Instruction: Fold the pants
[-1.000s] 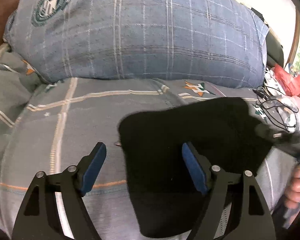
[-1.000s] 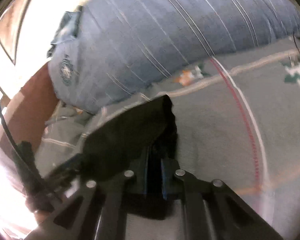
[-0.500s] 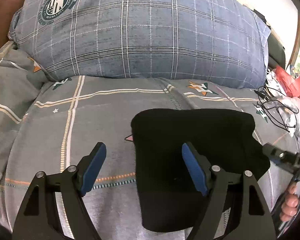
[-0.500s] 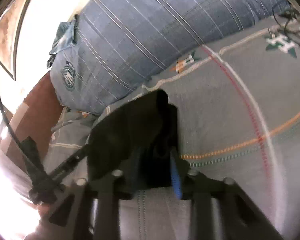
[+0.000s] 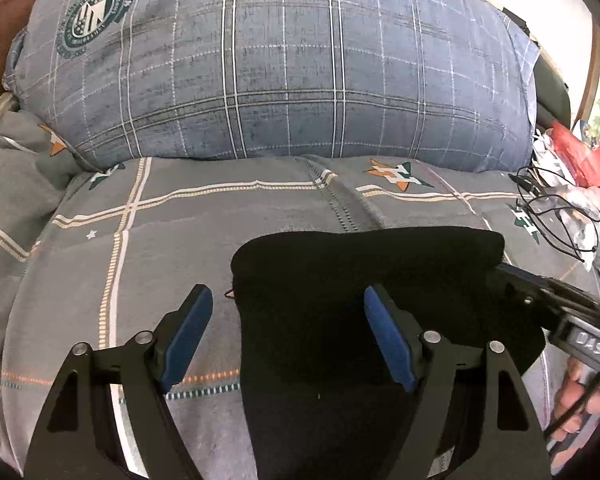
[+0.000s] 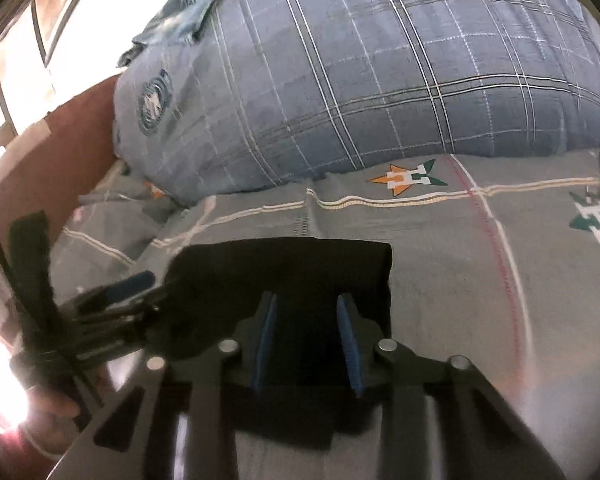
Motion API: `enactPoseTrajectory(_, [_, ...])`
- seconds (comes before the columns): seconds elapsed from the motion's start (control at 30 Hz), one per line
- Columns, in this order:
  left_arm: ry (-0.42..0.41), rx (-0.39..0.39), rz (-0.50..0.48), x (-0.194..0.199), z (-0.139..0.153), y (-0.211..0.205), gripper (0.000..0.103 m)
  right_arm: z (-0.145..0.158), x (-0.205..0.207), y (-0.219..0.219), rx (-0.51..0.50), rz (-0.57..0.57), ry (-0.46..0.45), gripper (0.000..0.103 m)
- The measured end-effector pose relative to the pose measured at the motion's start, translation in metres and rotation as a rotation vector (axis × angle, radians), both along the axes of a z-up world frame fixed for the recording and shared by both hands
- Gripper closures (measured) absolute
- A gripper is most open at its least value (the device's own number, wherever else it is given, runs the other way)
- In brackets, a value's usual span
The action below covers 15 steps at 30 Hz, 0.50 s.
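While both open, left claw [image 5: 286, 336] and right claw [image 6: 307, 330] over folded black pants [image 5: 364, 280], plaid pillow [image 5: 284, 64] beyond, perhaps cables [image 5: 556, 208] beside.

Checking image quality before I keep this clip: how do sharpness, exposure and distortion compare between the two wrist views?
Left wrist view: sharp, evenly lit, though the black pants show no fabric detail; fisheye bulges the plaid pillow. Right wrist view: softer, with smeared lines on the bedspread; the window side at lower left is blown out, washing over the left tool.
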<state>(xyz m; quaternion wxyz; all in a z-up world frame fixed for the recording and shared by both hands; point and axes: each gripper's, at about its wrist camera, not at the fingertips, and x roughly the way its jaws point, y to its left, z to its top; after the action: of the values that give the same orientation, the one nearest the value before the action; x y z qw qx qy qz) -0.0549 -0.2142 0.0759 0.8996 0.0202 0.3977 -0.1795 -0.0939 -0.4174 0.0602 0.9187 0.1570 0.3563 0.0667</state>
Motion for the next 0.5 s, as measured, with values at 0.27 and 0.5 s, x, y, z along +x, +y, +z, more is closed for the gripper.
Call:
enactPoseTrajectory(0.27, [0.046, -0.012, -0.023, 0.018, -0.015, -0.011, 0.019, -0.023, 0.021, -0.014, 0.054, 0.002, 0.024, 0.072])
enactPoseTrajectory(0.5, [0.081, -0.052, -0.019, 0.018, -0.017, -0.004, 0.013, -0.015, 0.013, -0.018, 0.066, 0.0, 0.024, 0.071])
